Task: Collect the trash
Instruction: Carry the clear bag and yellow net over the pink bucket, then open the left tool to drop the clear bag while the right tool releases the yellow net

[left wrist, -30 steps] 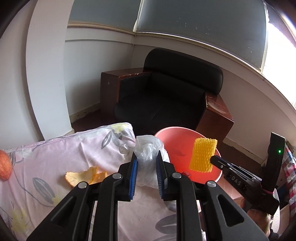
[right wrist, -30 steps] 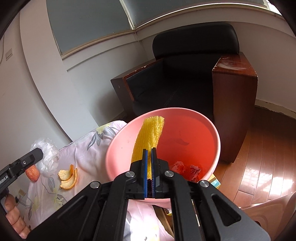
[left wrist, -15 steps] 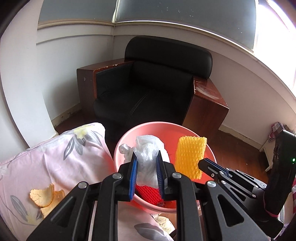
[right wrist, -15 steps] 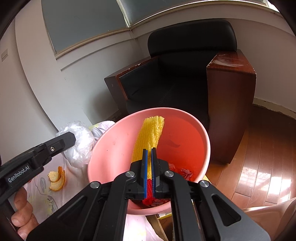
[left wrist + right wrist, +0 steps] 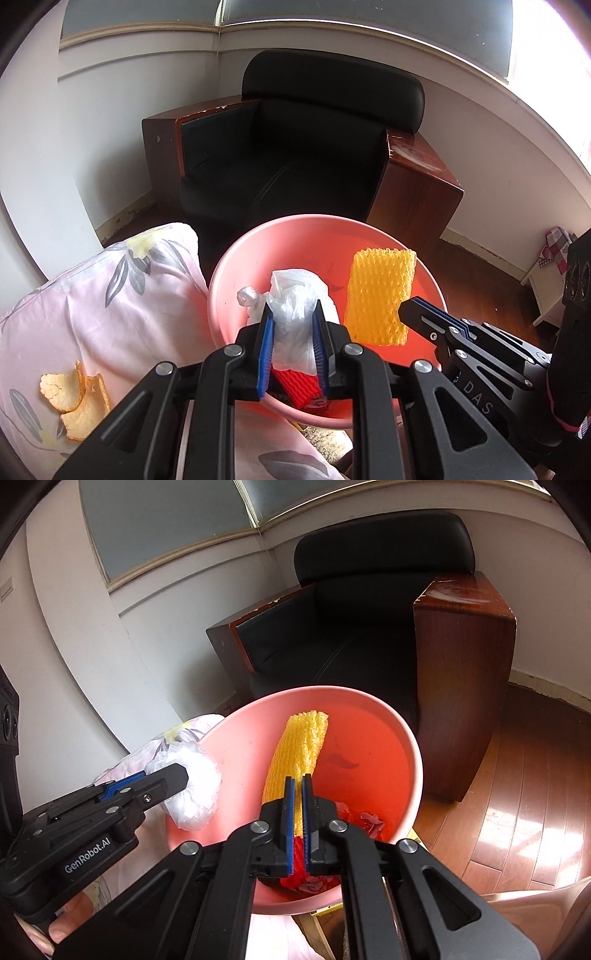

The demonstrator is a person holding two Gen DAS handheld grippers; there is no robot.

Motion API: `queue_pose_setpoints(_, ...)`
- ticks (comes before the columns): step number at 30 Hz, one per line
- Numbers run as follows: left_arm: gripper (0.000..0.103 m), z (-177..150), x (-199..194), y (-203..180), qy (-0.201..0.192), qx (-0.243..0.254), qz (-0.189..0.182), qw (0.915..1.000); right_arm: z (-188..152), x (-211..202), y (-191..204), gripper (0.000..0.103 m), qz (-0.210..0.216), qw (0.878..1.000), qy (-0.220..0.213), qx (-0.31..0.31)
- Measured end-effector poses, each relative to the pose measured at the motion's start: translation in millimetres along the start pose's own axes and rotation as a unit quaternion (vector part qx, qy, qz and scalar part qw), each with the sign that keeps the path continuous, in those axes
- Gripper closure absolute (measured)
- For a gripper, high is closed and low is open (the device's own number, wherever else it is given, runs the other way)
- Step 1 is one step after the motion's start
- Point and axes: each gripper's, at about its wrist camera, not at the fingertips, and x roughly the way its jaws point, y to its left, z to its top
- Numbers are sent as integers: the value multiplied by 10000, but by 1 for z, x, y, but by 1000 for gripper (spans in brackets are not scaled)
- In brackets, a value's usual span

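My left gripper (image 5: pixel 292 325) is shut on a crumpled clear plastic bag (image 5: pixel 295 306) and holds it over the pink basin (image 5: pixel 236 266). From the right wrist view the same bag (image 5: pixel 192 790) hangs at the basin's left rim (image 5: pixel 413 746), pinched by the left gripper (image 5: pixel 181 775). My right gripper (image 5: pixel 298 790) is shut on a yellow foam fruit net (image 5: pixel 299 749), which stands up over the basin; the left wrist view shows that net (image 5: pixel 380 291) beside the right gripper (image 5: pixel 410 310). A red foam net (image 5: pixel 299 386) and pink scraps (image 5: pixel 365 819) lie in the basin's bottom.
Orange peels (image 5: pixel 70 395) lie on the pink flowered bedding (image 5: pixel 110 302) at the left. A black armchair with brown wooden sides (image 5: pixel 303 155) stands just behind the basin. Wooden floor (image 5: pixel 535 794) spreads to the right, and a hand (image 5: pixel 55 926) grips the left tool.
The left gripper has carried the plastic bag rightward and down, from over the bedding to over the basin. The right gripper with the yellow net has stayed put.
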Motion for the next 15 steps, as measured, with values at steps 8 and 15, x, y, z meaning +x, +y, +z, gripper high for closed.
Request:
queue_pose_setpoints(8, 79, 0, 0, 0, -24, -31, 8, 10000, 0, 2, 1, 99, 4, 9999, 100, 41)
queue_pose_setpoints(15, 68, -2, -8, 0, -93, -24, 22, 10000, 1, 5, -2, 98, 45, 9996, 219, 143)
